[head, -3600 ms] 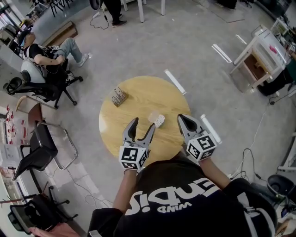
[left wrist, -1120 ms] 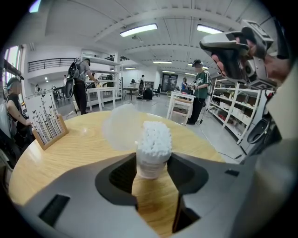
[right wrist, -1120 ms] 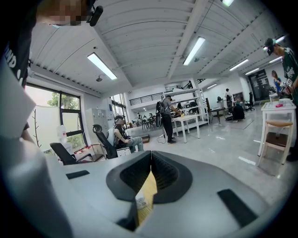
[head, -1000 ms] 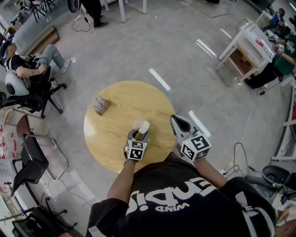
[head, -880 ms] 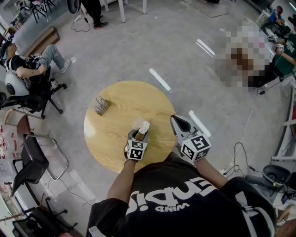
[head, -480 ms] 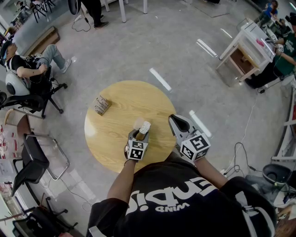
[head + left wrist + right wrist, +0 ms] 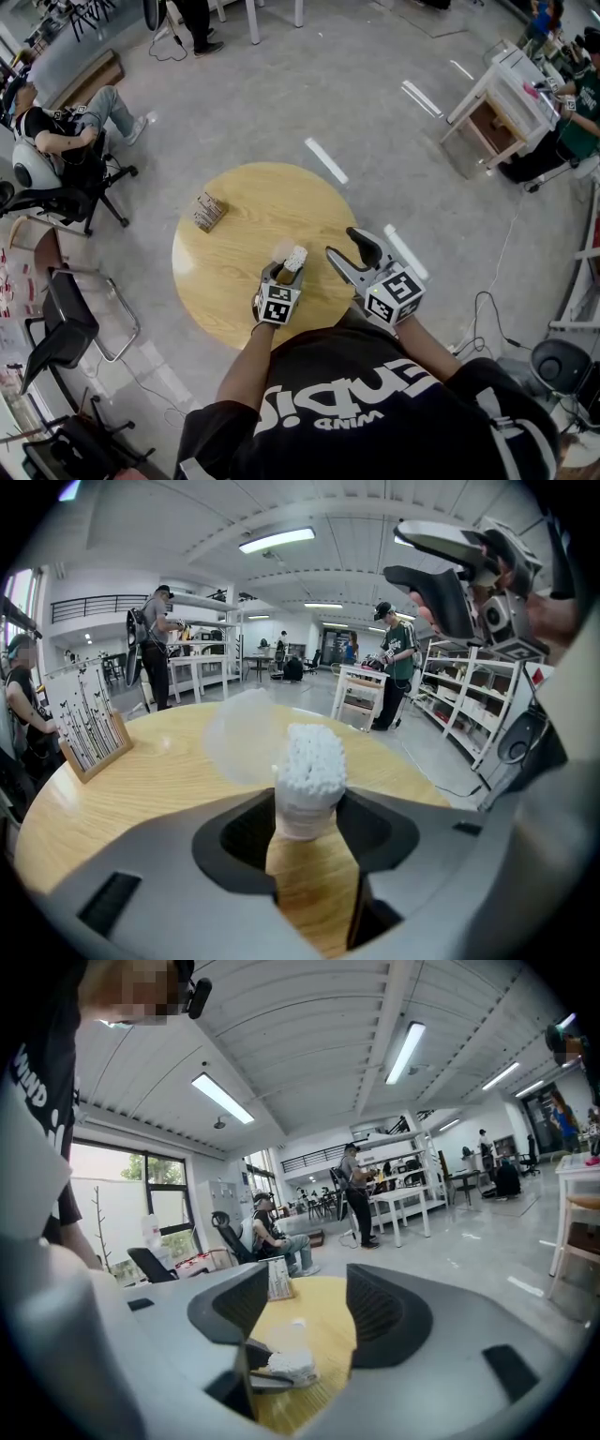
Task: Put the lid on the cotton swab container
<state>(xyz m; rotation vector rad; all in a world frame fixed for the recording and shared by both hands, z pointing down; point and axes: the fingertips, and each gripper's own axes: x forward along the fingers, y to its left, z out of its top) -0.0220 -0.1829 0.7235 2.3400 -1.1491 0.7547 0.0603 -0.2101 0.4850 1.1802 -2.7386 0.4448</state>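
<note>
1. Head view: a round wooden table [image 7: 230, 291] stands on a grey concrete floor [image 7: 375, 112]. A seated person [image 7: 70, 120] occupies an office chair at upper left. The left gripper [image 7: 285, 274] clamps the upright cotton swab container [image 7: 294, 257] near the table's near edge. The clear lid [image 7: 279, 248] lies on the wood just beyond it, and a card stand [image 7: 208, 212] sits well apart.
2. Left gripper view: both jaws press the container's sides. White shelving [image 7: 469, 700] and a ceiling strip light [image 7: 277, 541] mark the hall behind.
3. Right gripper view: the right gripper [image 7: 305, 1302], its jaws having just been opening, stands wide apart with nothing between them. The table and windows [image 7: 122, 1194] lie beyond.
</note>
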